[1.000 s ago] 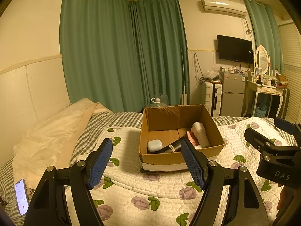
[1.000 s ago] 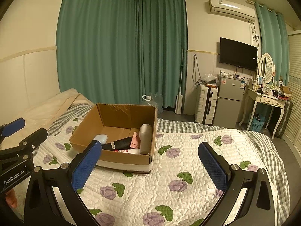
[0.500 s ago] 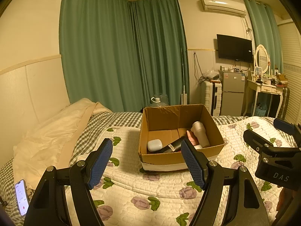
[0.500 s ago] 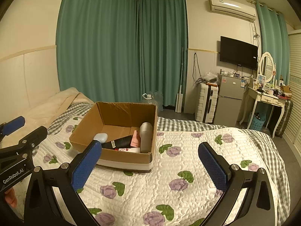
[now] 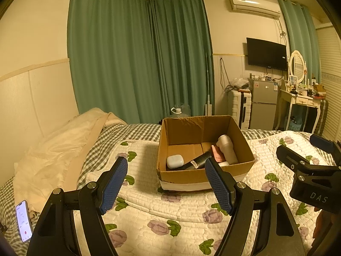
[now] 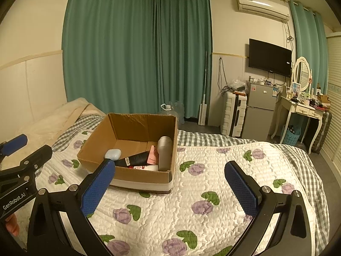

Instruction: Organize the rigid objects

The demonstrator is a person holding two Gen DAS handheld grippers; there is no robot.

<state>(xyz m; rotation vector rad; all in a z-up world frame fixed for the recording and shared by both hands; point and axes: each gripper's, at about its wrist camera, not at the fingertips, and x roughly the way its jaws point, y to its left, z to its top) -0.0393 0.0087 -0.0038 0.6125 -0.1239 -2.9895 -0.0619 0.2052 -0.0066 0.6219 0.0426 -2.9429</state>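
An open cardboard box stands on the quilted bed. Inside lie a white earbud case, a black tube, a pink item and a grey bottle. My left gripper is open and empty, held above the quilt just before the box. My right gripper is open and empty, to the right front of the box. Each gripper also shows at the edge of the other's view.
A floral quilt covers the bed. A cream pillow and blanket lie at left, with a lit phone by them. A fridge, suitcase and dressing table stand beyond the bed.
Both views have shifted only very slightly; the box and its contents have not moved, and both grippers stay open.
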